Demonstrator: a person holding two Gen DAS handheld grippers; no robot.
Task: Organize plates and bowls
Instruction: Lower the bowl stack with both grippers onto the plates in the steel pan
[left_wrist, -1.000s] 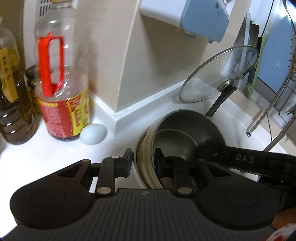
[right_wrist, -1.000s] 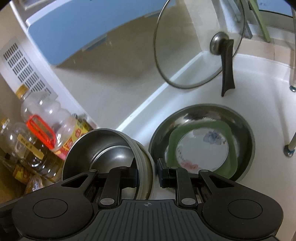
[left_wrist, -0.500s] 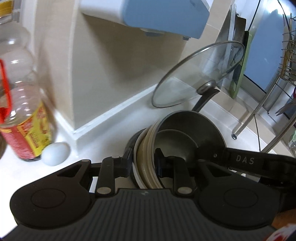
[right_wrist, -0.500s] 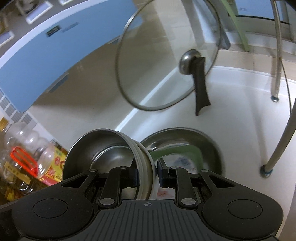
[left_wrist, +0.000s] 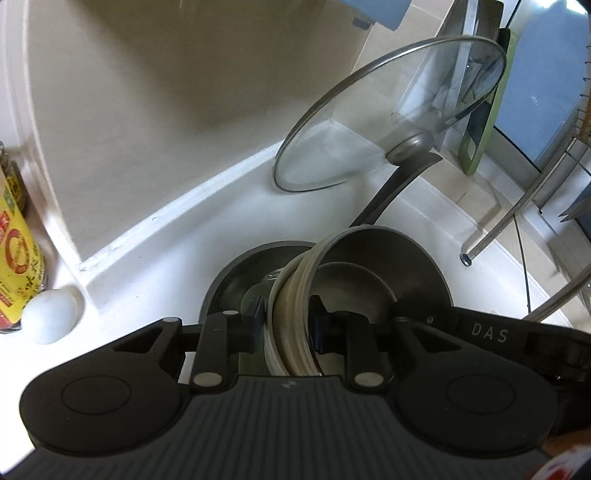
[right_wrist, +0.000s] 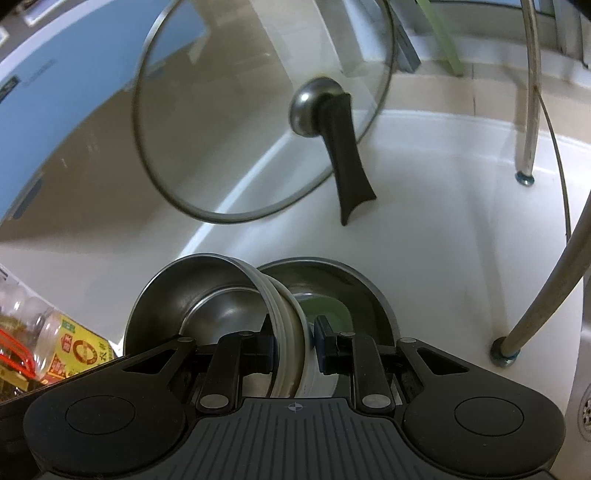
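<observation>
Both grippers grip the rim of one stack of bowls: a steel bowl (left_wrist: 384, 258) nested in cream and white bowls (left_wrist: 293, 321). My left gripper (left_wrist: 287, 325) is shut on the stack's rim. My right gripper (right_wrist: 293, 341) is shut on the opposite rim, with the steel bowl's inside (right_wrist: 207, 295) on its left. Under the stack lies a dark round plate (left_wrist: 236, 280) on the white counter, holding a green-rimmed square plate (right_wrist: 328, 306), mostly hidden.
A glass pan lid (left_wrist: 388, 122) with a black handle (right_wrist: 347, 170) leans on the beige wall. An egg (left_wrist: 50, 315) and an oil bottle (left_wrist: 14, 266) stand at the left. Metal rack legs (right_wrist: 532, 92) and a sink drain (right_wrist: 585, 410) are at the right.
Both grippers have carried the bowl stack to the right, away from the bottles, until it hangs over the dark plate. The lid now looms closer.
</observation>
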